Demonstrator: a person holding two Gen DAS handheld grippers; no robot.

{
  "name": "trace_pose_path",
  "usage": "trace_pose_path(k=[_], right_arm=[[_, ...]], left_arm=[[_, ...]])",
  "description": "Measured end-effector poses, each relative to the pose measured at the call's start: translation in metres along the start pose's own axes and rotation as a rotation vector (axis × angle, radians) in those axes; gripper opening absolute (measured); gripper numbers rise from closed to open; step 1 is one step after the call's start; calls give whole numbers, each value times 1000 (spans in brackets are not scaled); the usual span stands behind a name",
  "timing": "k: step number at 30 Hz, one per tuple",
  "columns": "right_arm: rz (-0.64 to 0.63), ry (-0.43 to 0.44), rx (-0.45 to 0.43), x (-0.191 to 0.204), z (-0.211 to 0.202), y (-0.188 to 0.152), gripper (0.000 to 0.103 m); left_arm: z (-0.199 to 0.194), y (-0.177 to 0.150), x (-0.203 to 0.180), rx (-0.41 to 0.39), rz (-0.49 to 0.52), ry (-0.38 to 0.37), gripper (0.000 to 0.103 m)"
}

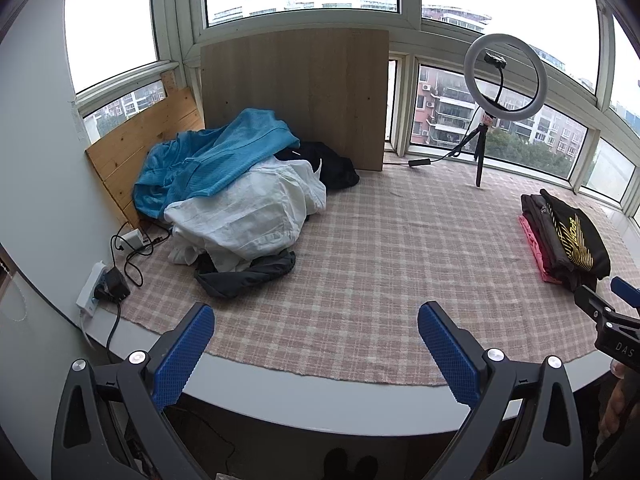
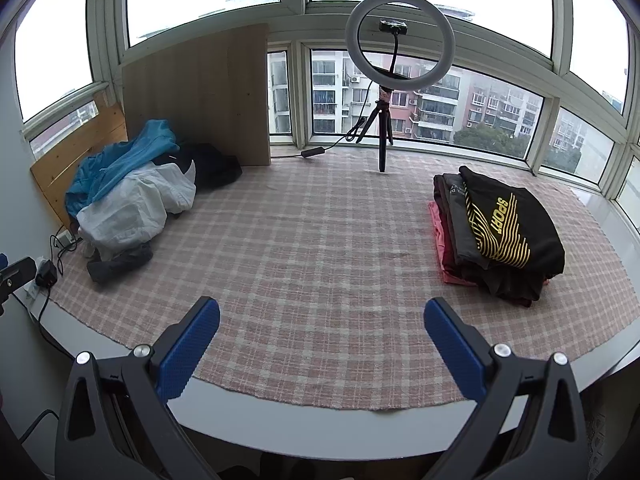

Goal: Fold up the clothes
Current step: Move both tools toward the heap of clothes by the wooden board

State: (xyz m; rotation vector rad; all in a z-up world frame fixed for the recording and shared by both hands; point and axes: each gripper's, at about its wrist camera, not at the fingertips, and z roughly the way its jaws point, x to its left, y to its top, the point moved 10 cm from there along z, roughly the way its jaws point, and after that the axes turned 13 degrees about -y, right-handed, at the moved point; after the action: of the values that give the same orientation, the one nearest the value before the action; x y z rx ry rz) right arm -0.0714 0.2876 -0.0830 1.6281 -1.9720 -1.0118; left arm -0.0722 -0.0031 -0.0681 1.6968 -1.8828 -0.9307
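A heap of unfolded clothes lies at the far left of the table: a blue garment [image 1: 216, 156] [image 2: 116, 164] on top, a white one [image 1: 248, 216] [image 2: 132, 204] under it, dark pieces [image 1: 248, 274] beneath and behind. A stack of folded clothes [image 1: 564, 236] [image 2: 500, 232] sits at the right, a black shirt with gold print on top. My left gripper [image 1: 316, 344] hangs open over the table's front edge, nothing between its blue pads. My right gripper [image 2: 322, 340] stands equally wide open and empty; part of it shows at the right rim of the left wrist view [image 1: 612, 304].
A pink checked cloth [image 1: 380, 264] [image 2: 320, 248] covers the table. A ring light on a tripod [image 1: 504, 80] [image 2: 400, 40] stands at the back by the windows. Wooden boards [image 1: 296, 92] [image 2: 200, 96] lean behind the heap. A power strip with plugs and cables [image 1: 104, 284] lies at the left edge.
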Motion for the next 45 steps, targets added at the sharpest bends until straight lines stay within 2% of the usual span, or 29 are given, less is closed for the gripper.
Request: trace_pose_path(k=[4,8,12,17,21,25,28,31,35,39,45], right_arm=[[2,6,17,2,3,0,103],[3,19,22,5,9,0,103],[-1,35,14,6,12,-3,103],[0,72,31,12,21,-4,103],[1,112,50,19,27,-5,103],[-31,139,24,33,29,-2,103],[-64,192,14,54,30,1,103],[-100,254,24,83,31,5,103],[-158,310,21,122,28,13,103],[-207,332,-6,164,24,26,103],[-235,326,-52,229,25,60,103]], left_arm=[[-5,4,-3,-13,49,32,102],[15,-13,-1,51,-13,-5,102],[26,-24,22,96,-70,-26,102],[20,-34,41,77,-141,-6,101],[19,-41,58,100,-201,-1,95],[18,-49,75,125,-239,27,90],[14,-53,91,130,-274,43,90],[9,-54,115,126,-279,123,90],[1,-44,147,91,-314,173,90],[0,-27,175,57,-318,201,91],[18,0,216,63,-277,204,91]])
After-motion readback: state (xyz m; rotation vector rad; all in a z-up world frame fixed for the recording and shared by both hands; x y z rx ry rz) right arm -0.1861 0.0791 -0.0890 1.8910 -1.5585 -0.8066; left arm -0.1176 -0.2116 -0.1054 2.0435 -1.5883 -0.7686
